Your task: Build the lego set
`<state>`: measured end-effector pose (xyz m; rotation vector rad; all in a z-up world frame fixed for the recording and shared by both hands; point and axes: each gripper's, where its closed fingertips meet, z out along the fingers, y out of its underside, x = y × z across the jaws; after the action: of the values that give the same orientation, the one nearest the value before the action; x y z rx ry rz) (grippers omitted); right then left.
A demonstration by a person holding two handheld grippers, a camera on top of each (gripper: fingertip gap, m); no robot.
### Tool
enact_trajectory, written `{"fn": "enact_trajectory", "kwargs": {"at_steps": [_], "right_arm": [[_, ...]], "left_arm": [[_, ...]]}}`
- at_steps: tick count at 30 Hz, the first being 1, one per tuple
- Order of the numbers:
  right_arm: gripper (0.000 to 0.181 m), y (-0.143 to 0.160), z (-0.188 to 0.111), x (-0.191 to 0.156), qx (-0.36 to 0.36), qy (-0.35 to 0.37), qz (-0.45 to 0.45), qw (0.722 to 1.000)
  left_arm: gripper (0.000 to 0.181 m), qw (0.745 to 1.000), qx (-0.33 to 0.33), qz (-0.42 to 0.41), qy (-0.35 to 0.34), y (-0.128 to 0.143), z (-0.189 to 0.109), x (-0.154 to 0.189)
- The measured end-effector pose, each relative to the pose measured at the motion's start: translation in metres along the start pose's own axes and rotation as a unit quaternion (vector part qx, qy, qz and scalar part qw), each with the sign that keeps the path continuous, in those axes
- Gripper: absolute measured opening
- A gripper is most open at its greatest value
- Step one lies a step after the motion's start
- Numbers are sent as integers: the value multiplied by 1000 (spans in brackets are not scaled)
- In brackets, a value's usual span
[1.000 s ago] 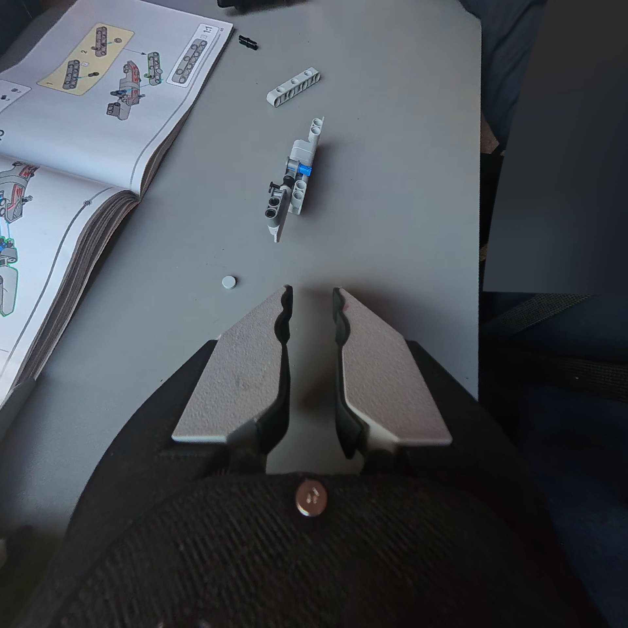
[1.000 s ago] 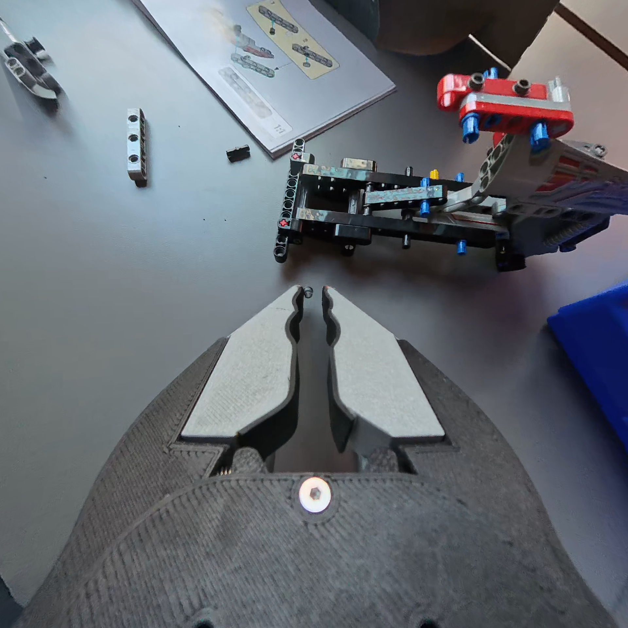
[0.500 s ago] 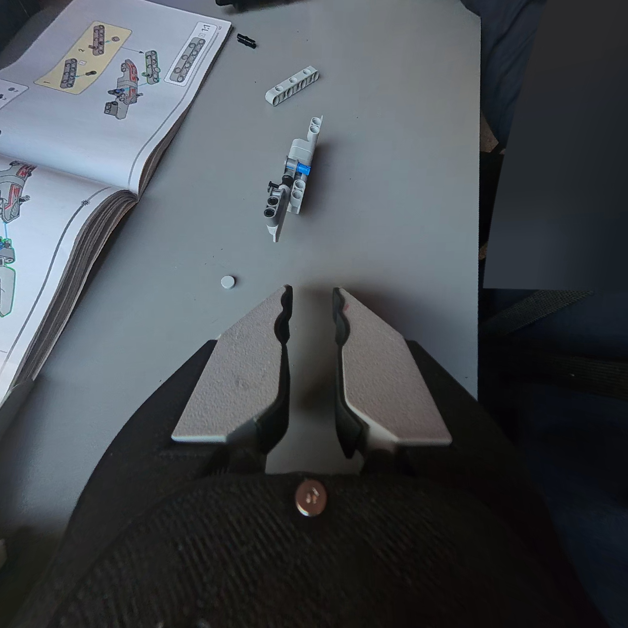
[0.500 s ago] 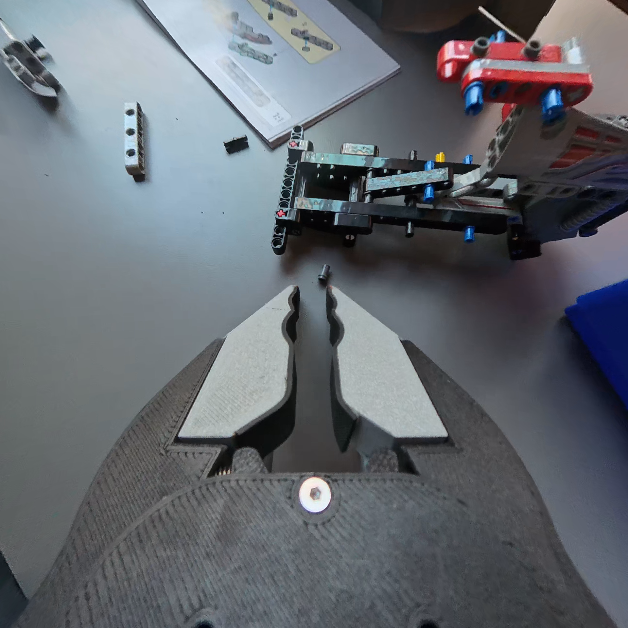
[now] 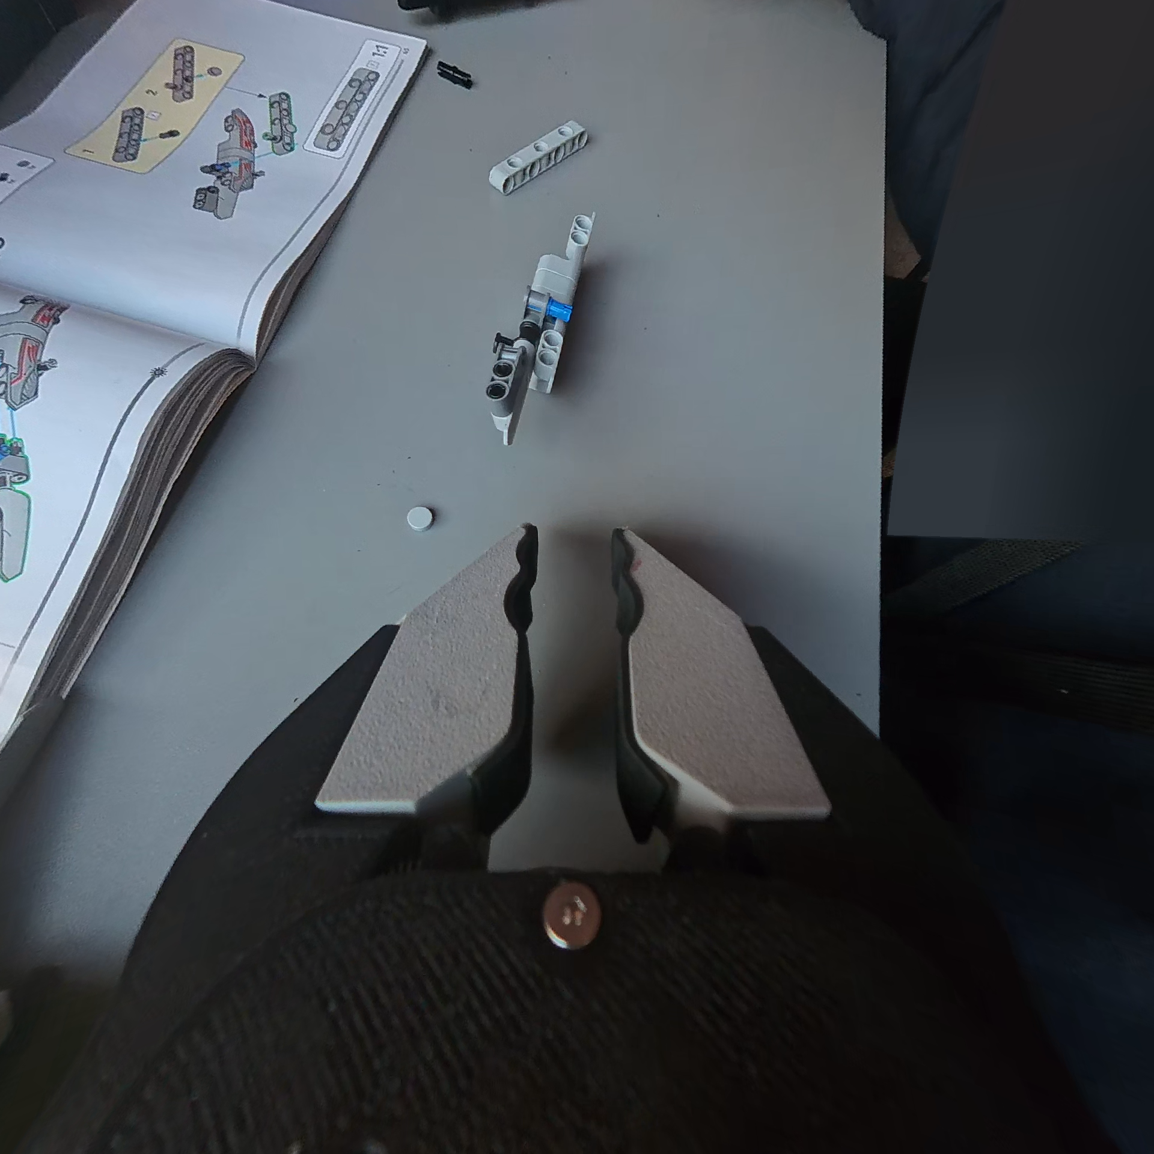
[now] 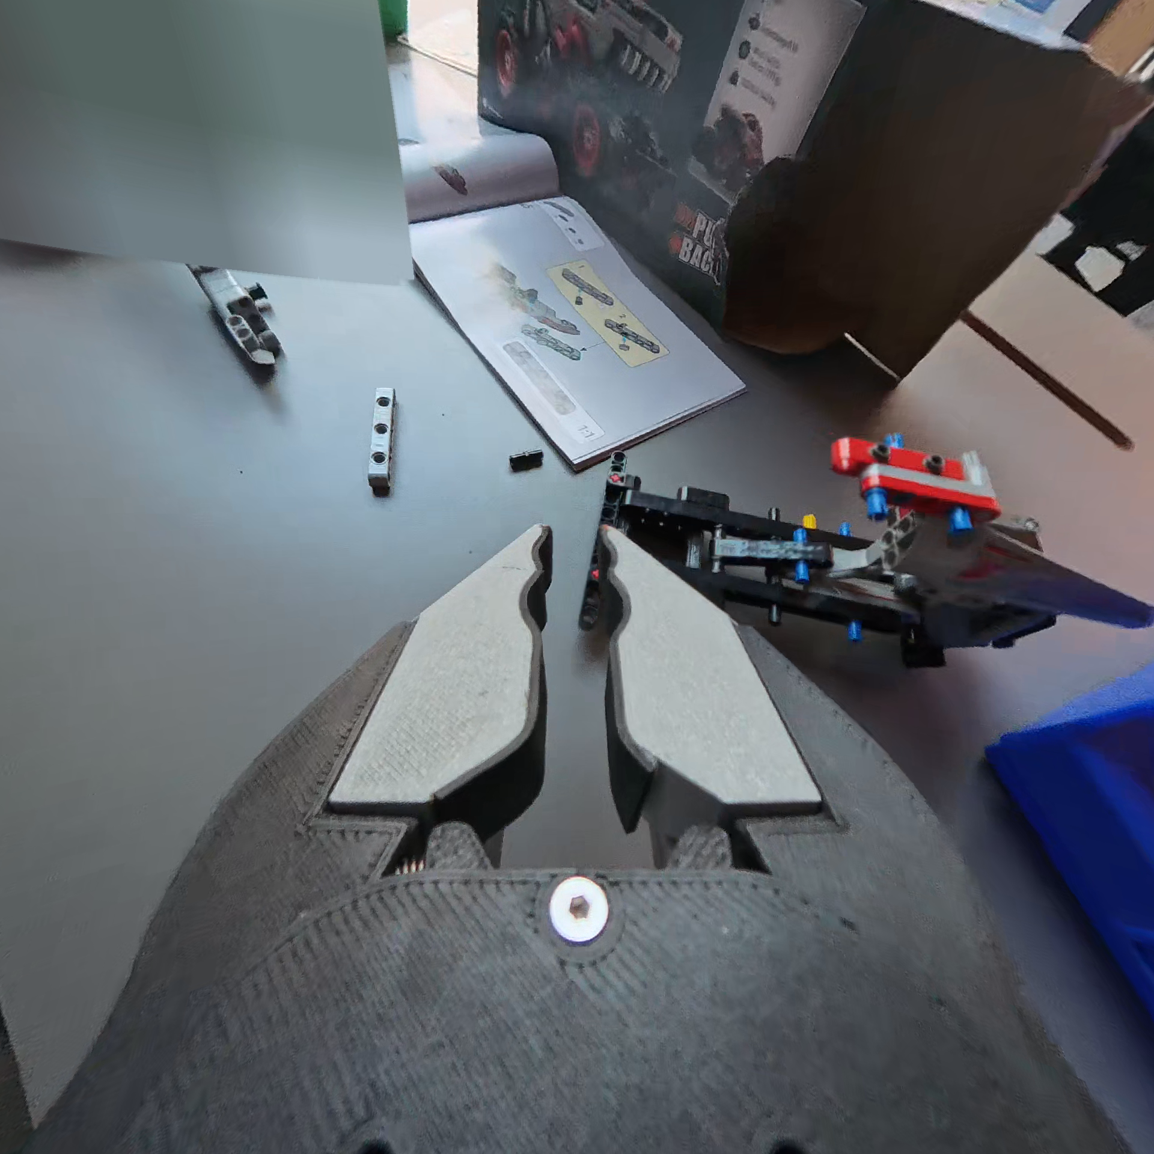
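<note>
In the left wrist view, my left gripper (image 5: 573, 534) is open and empty, low over the grey table (image 5: 718, 406). Ahead of it lie a small grey sub-assembly with a blue pin (image 5: 540, 331), a grey beam (image 5: 538, 156), a black pin (image 5: 454, 73) and a round grey tile (image 5: 420, 518). In the right wrist view, my right gripper (image 6: 573, 534) is open and empty. Its right fingertip overlaps the left end of the black chassis (image 6: 718, 537), which carries a red part (image 6: 912, 474). The grey beam (image 6: 381, 437), black pin (image 6: 526, 460) and sub-assembly (image 6: 243, 315) lie to the left.
The open instruction book (image 5: 156, 218) lies at the left and shows in the right wrist view (image 6: 562, 331). The set's box (image 6: 687, 125) stands behind it. A blue bin (image 6: 1093, 780) sits at the right. The table edge (image 5: 882, 437) runs close on the left gripper's right. My hands' fingertips stand some 30 centimeters from each other. The round grey tile (image 5: 420, 518) lies around 4 centimeters away from my left fingertips. To reach the black pin (image 5: 454, 73) in a straight line is about 9 centimeters for my right fingers, about 25 centimeters for my left. Seen from the right wrist view (image 6: 529, 463) as well.
My right gripper let go of a small black pin onto the table, opened wider and tilted up, so the box came into view. The pin no longer shows. My left gripper has barely moved.
</note>
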<state>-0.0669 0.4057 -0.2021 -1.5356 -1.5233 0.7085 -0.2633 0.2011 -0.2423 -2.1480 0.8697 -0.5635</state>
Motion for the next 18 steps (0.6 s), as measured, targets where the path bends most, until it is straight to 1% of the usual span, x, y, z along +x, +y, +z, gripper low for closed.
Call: {"fn": "enact_trajectory", "kwargs": {"at_steps": [3,5,7,9,10,12,16,18], "right_arm": [[9,-10,-4,5,26,25,-10,999],[10,-8,-12,19,38,51,7,998],[11,10,-18,41,16,98,28,995],[10,31,-19,55,-22,121,53,991],[12,39,-18,58,-40,126,65,989],[13,38,-13,51,-46,105,61,992],[9,15,-8,31,-7,82,21,996],[9,9,-2,23,-6,72,10,997]], "left_arm": [[20,1000,0,2,-1,0,0,0],[20,1000,1,3,-2,0,0,0],[20,1000,2,6,-3,0,0,0],[20,1000,2,10,-6,0,0,1],[20,1000,1,12,-7,0,0,1],[20,1000,-1,14,-7,0,0,2],[21,1000,-2,14,-9,1,0,1],[21,1000,-1,14,-9,0,0,1]]}}
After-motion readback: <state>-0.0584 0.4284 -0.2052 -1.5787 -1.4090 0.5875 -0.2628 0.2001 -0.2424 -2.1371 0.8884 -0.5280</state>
